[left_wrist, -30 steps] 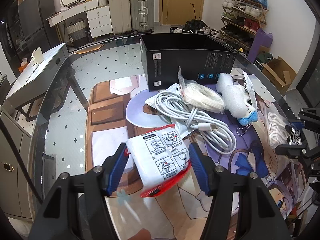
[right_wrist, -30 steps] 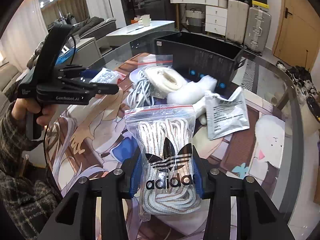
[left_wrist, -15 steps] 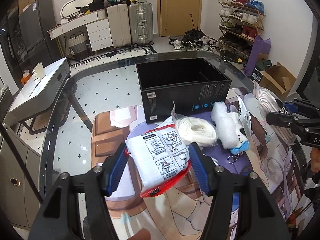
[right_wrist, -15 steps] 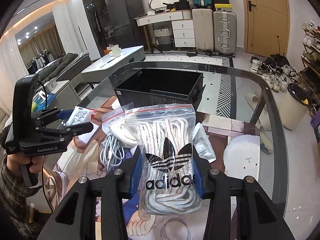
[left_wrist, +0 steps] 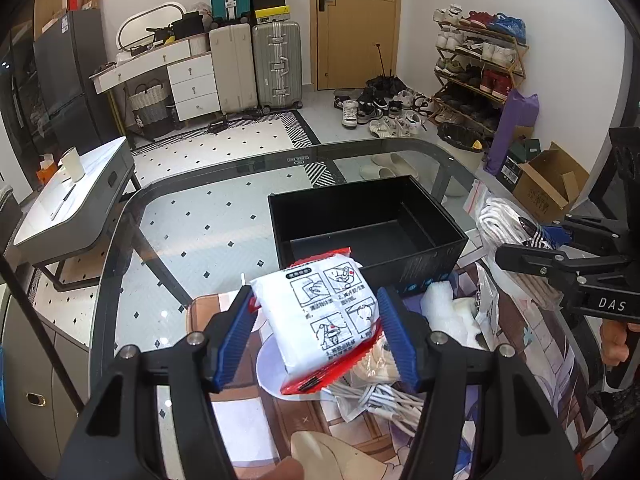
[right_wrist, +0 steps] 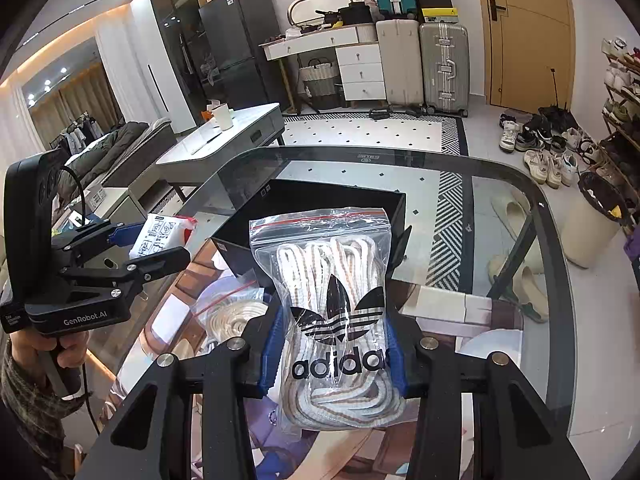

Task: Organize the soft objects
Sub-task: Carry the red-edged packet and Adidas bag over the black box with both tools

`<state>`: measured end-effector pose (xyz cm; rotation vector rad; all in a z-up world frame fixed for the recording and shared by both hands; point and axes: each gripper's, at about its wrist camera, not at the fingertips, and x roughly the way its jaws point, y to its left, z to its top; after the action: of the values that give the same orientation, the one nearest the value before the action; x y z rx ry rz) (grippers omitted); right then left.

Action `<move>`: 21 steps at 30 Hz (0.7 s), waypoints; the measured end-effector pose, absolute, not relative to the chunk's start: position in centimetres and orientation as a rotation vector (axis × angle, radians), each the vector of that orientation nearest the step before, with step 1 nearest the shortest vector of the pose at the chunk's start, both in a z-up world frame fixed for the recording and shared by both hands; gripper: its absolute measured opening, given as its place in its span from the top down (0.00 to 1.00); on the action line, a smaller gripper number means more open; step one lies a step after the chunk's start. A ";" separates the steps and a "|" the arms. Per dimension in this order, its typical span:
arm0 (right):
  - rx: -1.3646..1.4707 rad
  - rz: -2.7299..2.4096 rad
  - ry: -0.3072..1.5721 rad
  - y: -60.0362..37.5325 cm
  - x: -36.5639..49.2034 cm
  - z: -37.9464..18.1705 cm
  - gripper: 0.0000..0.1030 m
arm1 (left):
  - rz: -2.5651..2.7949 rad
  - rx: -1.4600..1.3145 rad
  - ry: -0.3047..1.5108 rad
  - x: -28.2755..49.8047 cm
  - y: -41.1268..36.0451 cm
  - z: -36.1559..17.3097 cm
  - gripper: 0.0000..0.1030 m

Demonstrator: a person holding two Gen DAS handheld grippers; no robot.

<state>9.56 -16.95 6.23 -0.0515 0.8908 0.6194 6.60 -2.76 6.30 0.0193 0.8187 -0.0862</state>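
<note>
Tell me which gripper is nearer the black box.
Right, by a little. The right gripper holds the Adidas lace bag overlapping the black box front wall; the left gripper, clamping the white packet, sits short of its near-left corner.

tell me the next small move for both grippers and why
Probably carry both packs forward over the black box and let go. The left gripper grips the white and red packet, the right gripper grips the adidas lace bag, and the box interior visible in the left wrist view holds nothing.
</note>
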 end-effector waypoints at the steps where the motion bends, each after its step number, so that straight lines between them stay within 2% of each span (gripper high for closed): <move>1: -0.052 0.621 0.891 -16.8 9.9 6.4 0.58 | -0.089 0.016 0.820 7.0 -2.7 6.4 0.41; 21: 0.030 0.648 0.914 -12.9 16.8 8.8 0.58 | -0.118 -0.039 0.839 13.8 -2.7 6.2 0.41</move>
<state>16.81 -12.85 8.78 0.0296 0.9137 0.6485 13.82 -2.72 6.25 -0.0392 0.8389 -0.1179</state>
